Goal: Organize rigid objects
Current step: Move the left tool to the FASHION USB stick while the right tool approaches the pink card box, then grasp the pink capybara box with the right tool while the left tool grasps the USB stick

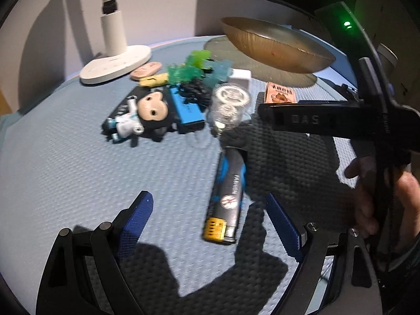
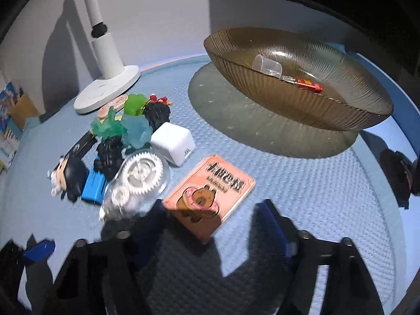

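A black lighter with a yellow end lies on the blue mat between the blue pads of my left gripper. That gripper is open and the pads stand clear of the lighter. A pink card with a bear picture lies flat on the mat. Its near end sits between the blurred fingers of my right gripper, which is open; the right-hand pad is apart from the card's edge. The ribbed brown bowl at the back right holds a clear scoop and a red stick.
Left of the card are a clear gear-wheel dispenser, a white cube, a blue box, a dark-haired figurine, and green and black pieces. A white lamp base stands behind. A hand holds the right tool.
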The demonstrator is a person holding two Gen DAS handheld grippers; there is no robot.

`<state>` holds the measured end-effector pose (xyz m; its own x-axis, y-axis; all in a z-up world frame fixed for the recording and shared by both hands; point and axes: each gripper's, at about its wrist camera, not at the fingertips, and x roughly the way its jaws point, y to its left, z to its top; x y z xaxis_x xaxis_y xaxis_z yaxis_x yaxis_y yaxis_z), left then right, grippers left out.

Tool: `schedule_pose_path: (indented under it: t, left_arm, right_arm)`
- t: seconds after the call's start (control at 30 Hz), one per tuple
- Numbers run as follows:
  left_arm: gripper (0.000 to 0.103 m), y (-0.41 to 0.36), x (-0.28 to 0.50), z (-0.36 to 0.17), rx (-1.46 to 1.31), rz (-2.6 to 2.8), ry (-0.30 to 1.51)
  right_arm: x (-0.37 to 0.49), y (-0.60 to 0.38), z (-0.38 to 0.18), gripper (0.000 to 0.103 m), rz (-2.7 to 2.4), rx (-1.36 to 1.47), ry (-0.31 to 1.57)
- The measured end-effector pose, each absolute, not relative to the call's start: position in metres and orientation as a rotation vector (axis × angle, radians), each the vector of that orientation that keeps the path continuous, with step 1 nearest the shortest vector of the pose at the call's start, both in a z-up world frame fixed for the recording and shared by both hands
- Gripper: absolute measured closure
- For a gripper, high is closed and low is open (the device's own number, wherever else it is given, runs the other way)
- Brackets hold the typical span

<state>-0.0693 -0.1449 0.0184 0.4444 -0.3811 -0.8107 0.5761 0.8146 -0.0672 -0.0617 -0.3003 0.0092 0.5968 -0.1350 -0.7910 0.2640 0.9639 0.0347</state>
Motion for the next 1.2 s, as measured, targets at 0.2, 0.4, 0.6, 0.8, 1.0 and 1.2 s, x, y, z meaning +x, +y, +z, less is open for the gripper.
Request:
schedule_pose_path:
  t: [0.2,0.4,0.6,0.8,1.0,1.2]
  left_arm:
    - [0.018,-0.149,-0.07,0.017,0.228,-0.617,0.934]
    - [0.022,-0.146,-0.069,0.017,0.211,-0.61,0.936]
    - [0.041,-0.149,-0.074,0.017,0.244,-0.583,0.925]
    - [0.077,-0.153,-0.076,0.019,0.256,-0.584,0.906]
    - [0.083,-0.144,-0.076,0.022,0.174,-0.602,0.916]
    - [0.083,-0.148,-0.08,0.041,0.174,-0.61,0.87]
  right_arm:
    - [-0.092,-0.337,0.012,0.051,-0.164,0.189,0.885]
    - [-0.092,-0.346,0.025,0.03,-0.118,0.202,0.858]
    - [-0.063,-0.325,0.015,0.03,-0.174,0.1,0.905]
    - [-0.061,-0.314,0.01,0.062,-0.164,0.045,0.905]
    - [-0.087,-0.3,0.012,0.062,-0.022,0.062,0.92]
    - [-0.114,-0.304,0.033,0.063,0.022,0.11,0.87]
